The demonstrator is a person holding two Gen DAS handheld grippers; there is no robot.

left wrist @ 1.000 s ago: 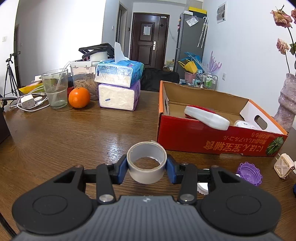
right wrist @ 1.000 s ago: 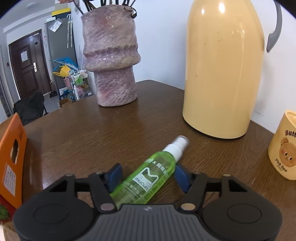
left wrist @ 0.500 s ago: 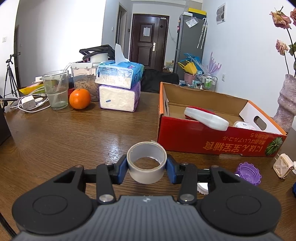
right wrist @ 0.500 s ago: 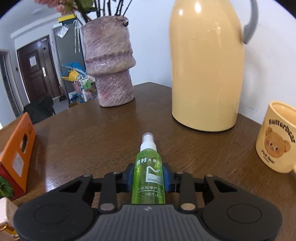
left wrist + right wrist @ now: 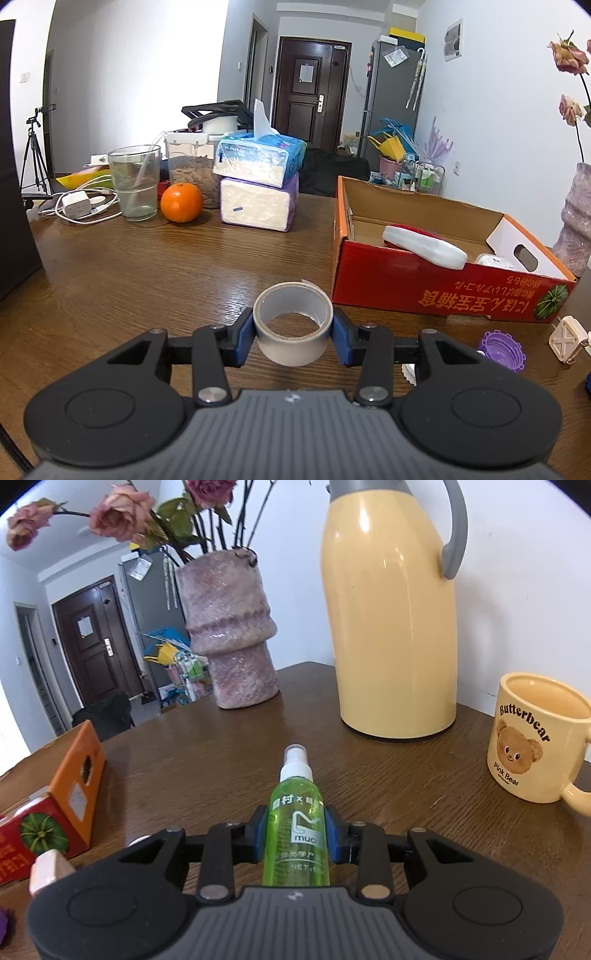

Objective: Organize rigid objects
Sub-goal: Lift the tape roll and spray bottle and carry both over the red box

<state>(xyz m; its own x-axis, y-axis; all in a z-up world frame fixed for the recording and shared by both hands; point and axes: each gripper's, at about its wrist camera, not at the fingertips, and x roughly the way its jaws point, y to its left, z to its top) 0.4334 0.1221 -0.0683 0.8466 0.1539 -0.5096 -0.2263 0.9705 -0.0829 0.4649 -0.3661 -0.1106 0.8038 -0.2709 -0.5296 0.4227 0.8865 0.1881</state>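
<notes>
A grey roll of tape (image 5: 293, 325) sits between the blue pads of my left gripper (image 5: 293, 334), which is shut on it just above the wooden table. To its right stands the red and orange cardboard box (image 5: 436, 291) with a white bottle (image 5: 424, 247) lying inside. In the right wrist view a green spray bottle (image 5: 296, 823) with a white nozzle points away from me, and my right gripper (image 5: 296, 832) is shut on its body. The box's orange end (image 5: 77, 775) shows at the left there.
A purple cap (image 5: 502, 349) and a beige plug (image 5: 565, 338) lie right of the tape. Tissue packs (image 5: 258, 184), an orange (image 5: 181, 202) and a glass (image 5: 135, 182) stand at the back left. A pink vase (image 5: 231, 631), a yellow thermos (image 5: 388, 613) and a bear mug (image 5: 535, 738) stand ahead of the spray bottle.
My right gripper closed on the spray bottle, which swung from slanted to straight ahead, and drew back from the thermos and vase. The left gripper and tape stayed put.
</notes>
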